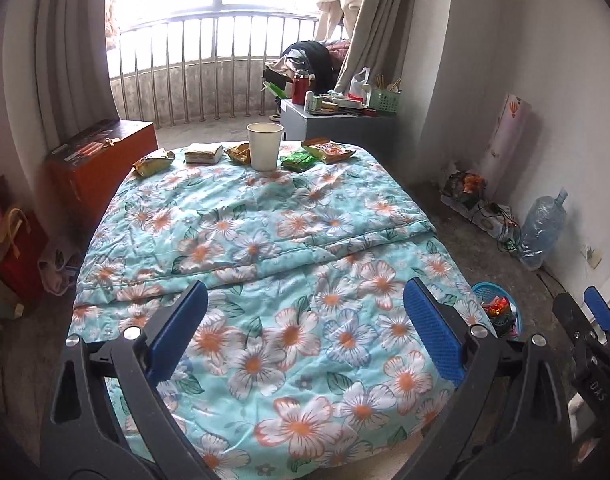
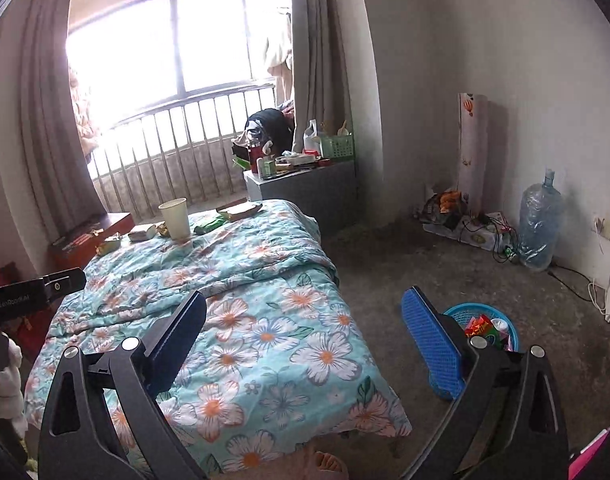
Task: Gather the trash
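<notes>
Because both grippers stand over the near end of the bed, they are far from the trash they must collect. The left gripper (image 1: 301, 332) has its jaws spread wide with only the flowered quilt (image 1: 265, 240) showing between them, and the right gripper (image 2: 305, 344) is equally wide and holds nothing. The remaining trash lies in a row at the far edge of the quilt: a white paper cup (image 1: 265, 146) standing upright, with snack wrappers (image 1: 153, 162) on both sides of it. A blue basket (image 2: 501, 320) sits on the floor just beside the bed, on the right, so that the right hand can reach it easily (some coloured wrappers lie inside it already). I judge that both hands are empty to go for the next pieces.
</notes>
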